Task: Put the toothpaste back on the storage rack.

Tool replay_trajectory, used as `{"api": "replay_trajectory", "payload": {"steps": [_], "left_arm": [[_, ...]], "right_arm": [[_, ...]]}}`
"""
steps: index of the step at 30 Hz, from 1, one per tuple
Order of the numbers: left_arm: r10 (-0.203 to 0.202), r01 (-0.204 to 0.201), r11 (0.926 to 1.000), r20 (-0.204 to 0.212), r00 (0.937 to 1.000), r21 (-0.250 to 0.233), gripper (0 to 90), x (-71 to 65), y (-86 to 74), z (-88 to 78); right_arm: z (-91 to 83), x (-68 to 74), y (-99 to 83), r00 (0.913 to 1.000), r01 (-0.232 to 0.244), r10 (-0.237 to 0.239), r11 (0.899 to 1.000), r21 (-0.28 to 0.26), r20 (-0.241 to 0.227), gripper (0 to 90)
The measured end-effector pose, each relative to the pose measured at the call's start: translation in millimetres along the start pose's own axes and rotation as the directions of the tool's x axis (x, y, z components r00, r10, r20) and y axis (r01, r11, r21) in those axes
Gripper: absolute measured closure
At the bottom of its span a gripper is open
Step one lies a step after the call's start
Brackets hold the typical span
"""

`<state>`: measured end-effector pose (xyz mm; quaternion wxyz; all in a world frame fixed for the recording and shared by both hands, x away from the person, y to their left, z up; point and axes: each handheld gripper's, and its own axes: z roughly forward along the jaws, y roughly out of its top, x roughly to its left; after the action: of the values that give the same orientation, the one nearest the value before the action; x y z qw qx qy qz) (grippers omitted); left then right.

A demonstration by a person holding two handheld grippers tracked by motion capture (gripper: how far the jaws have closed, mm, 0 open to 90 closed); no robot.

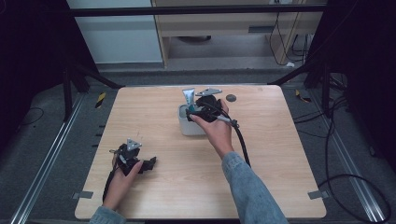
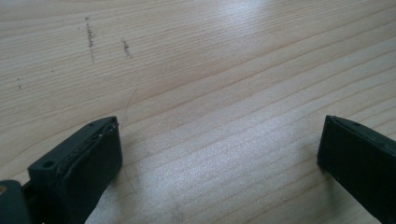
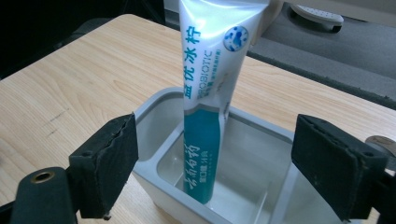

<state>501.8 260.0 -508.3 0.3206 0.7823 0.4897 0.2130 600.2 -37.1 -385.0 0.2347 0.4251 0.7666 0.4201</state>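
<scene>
A white and teal toothpaste tube point(image 3: 210, 93) stands upright, cap down, inside a grey square cup point(image 3: 154, 116). In the high view the tube point(image 1: 188, 97) sticks out of the cup point(image 1: 187, 126) near the middle of the table. My right gripper point(image 3: 215, 163) is open, its jaws spread on either side of the tube without touching it; it hovers at the cup point(image 1: 201, 111). My left gripper point(image 1: 140, 162) rests low at the table's front left, open, with bare wood between its pads point(image 2: 93, 163).
The wooden table point(image 1: 280, 154) has a small dark round disc point(image 1: 230, 98) near its far edge. Cables trail from both grippers. Dark frame legs and floor cables surround the table.
</scene>
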Motion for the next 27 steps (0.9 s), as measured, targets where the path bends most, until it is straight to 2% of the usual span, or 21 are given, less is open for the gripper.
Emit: {"api": "replay_trajectory", "payload": {"steps": [10, 12, 27], "left_arm": [[0.000, 0.000, 1.0000, 0.000, 1.0000, 0.000, 0.0, 0.0, 0.0, 0.0], [0.000, 0.000, 1.0000, 0.000, 1.0000, 0.000, 0.0, 0.0, 0.0, 0.0], [0.003, -0.003, 1.0000, 0.002, 1.0000, 0.000, 0.0, 0.1, -0.1, -0.1]], "right_arm": [[-13.7, -5.5, -1.3, 0.9993, 0.035, -0.035, 0.999, 0.025, 0.015, 12.2], [-16.9, -6.8, -1.8, 0.9982, 0.049, -0.050, 0.999, 0.023, 0.033, 12.4], [-36.8, -20.8, -11.6, 0.9960, 0.061, -0.062, 0.998, 0.009, 0.064, 12.1]]}}
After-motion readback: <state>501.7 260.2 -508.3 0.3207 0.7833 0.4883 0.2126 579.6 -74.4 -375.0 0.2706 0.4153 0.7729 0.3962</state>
